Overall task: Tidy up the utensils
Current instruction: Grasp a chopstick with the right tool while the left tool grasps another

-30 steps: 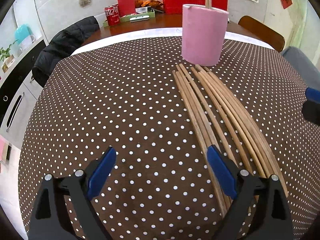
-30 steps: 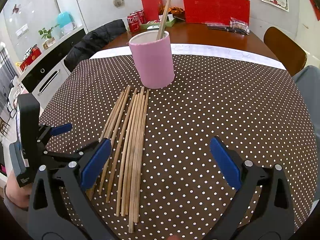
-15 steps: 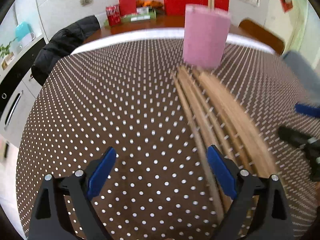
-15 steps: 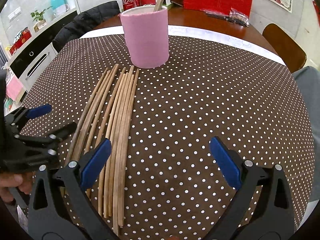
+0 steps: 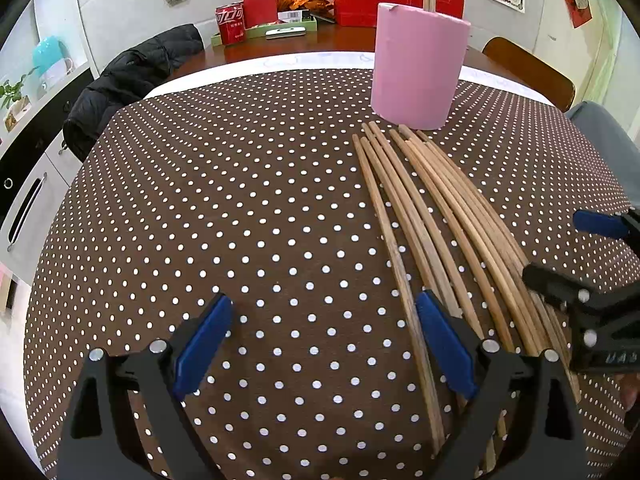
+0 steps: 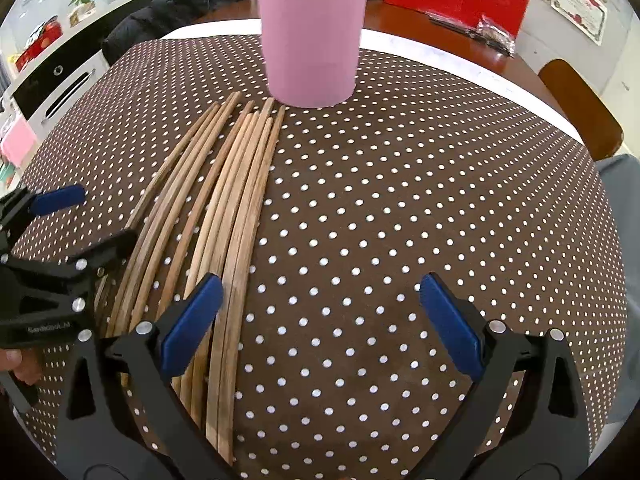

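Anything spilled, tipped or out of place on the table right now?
Nothing spilled or tipped. The pink holder stands upright with a chopstick or two inside, while the other chopsticks lie loose on the dotted tablecloth before it. Both grippers are open and empty.

A bundle of chopsticks is lying side by side on a tablecloth, its far ends sitting just before a cup. More chopsticks are standing in the cup. The left gripper is hovering left of the bundle, the right gripper right of it. A jacket is lying behind the table's left edge.
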Motion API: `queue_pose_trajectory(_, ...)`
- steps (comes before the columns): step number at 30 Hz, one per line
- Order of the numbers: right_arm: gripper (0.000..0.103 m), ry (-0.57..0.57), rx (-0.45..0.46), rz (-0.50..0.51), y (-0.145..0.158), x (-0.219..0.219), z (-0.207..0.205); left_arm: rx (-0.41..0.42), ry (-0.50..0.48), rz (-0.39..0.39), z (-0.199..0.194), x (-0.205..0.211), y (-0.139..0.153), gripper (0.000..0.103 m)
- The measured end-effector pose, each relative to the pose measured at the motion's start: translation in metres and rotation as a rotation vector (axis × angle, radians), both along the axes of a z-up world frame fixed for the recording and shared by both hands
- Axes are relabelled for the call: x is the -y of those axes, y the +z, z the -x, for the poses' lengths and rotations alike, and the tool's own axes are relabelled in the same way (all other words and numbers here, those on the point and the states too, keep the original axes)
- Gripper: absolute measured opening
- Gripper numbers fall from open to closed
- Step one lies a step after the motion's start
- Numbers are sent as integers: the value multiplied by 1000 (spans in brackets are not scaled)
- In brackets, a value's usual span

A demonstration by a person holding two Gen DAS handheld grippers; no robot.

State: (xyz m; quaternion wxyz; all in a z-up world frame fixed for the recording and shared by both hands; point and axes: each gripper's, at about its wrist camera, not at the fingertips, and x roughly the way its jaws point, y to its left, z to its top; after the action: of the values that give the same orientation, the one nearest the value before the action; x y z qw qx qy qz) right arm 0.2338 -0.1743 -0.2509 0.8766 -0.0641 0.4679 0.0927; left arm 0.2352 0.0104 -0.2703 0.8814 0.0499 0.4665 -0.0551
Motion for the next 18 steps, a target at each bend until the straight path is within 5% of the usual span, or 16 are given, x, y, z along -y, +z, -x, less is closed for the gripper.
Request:
queue_pose_trajectory(7,86,31,-36,16,-2,-4,-7,7,-2,-25,0,-2,3,92)
queue_pose_trajectory(10,73,37,-39,-1,1,-6,-15,6,-2,-46,-6,1,5,92)
queue_pose_trajectory(14,39,40,-51,-18,6,-15,-31,0,-9,-80,-21,5,7,92)
queue_pose_trajectory(18,37,55,-73,-5,7,-23,-50,-30,-21,-66,-39,5,8,92)
